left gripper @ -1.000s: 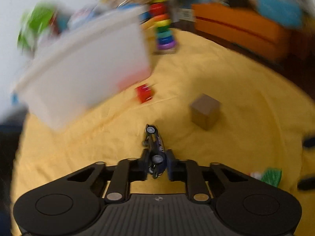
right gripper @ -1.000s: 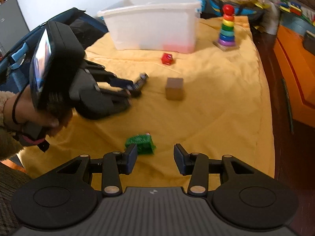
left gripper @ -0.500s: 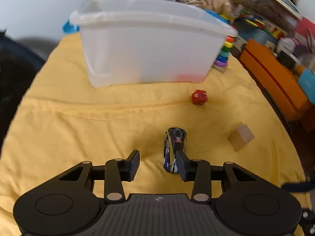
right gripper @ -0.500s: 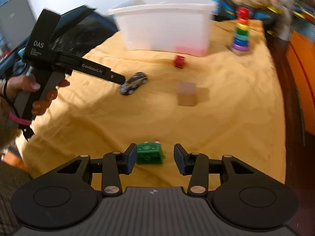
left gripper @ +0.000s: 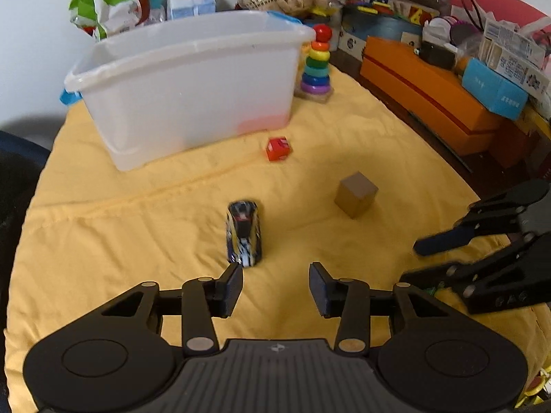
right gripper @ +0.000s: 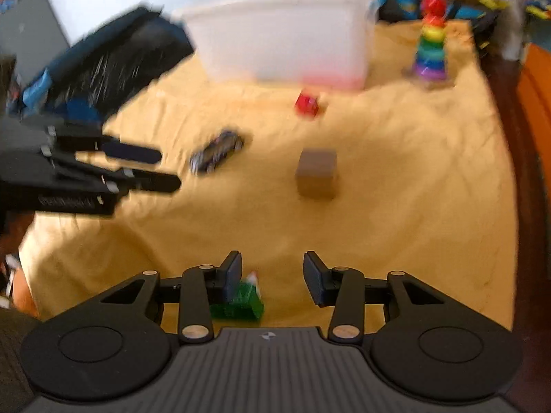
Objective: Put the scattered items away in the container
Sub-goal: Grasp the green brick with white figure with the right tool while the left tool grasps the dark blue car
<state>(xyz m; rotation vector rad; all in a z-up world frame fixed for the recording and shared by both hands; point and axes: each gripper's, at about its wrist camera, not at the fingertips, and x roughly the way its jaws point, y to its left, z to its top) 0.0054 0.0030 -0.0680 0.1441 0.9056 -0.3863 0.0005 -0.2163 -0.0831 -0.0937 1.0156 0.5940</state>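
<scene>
Left gripper (left gripper: 275,287): jaws wide, holding nothing. The toy car (left gripper: 243,233) lies on the yellow cloth (left gripper: 120,227) just ahead of the left finger, off the gap's centre, apart from both pads. Right gripper (right gripper: 272,275): jaws wide, empty; the green toy (right gripper: 241,301) sits low against its left finger, contact unclear. The white bin (left gripper: 186,82) stands well beyond the car. Red cube (left gripper: 278,149) and brown block (left gripper: 356,194) lie between.

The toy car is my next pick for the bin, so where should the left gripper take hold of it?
Grip the toy car across its long flanks, from above. It lies lengthwise ahead of the open left gripper, just left of centre, so shift left slightly first.
</scene>
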